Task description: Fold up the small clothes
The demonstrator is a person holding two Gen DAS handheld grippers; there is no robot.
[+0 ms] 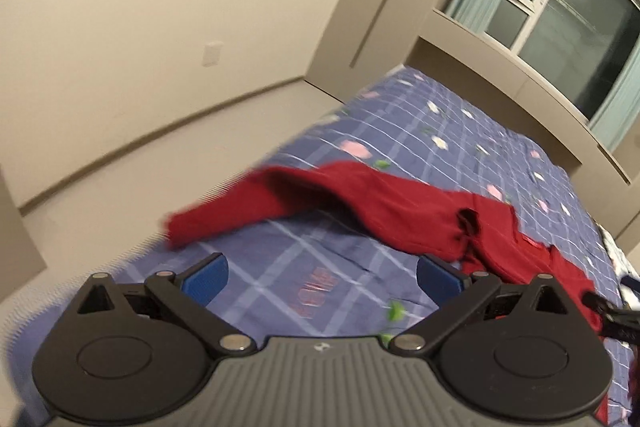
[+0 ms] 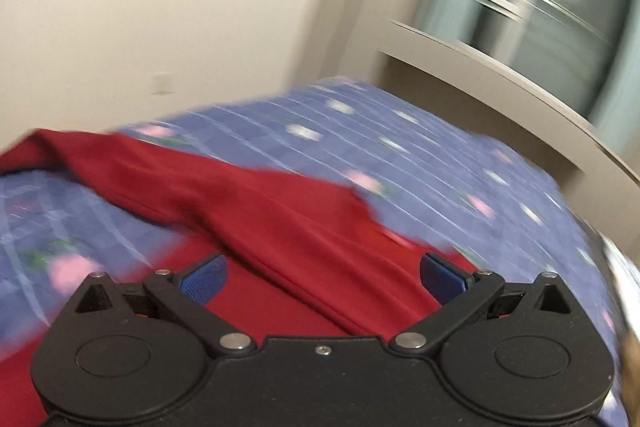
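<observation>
The left tool is released, blue pads wide apart and empty, over bare bedspread at lower centre. The right tool is likewise spread and grips nothing, hovering above red cloth. The garment lies rumpled across the bed, running from mid-left to lower right of the left view. Folding well likely calls for flattening it first, then pinching matching corners so the edges meet squarely.
</observation>
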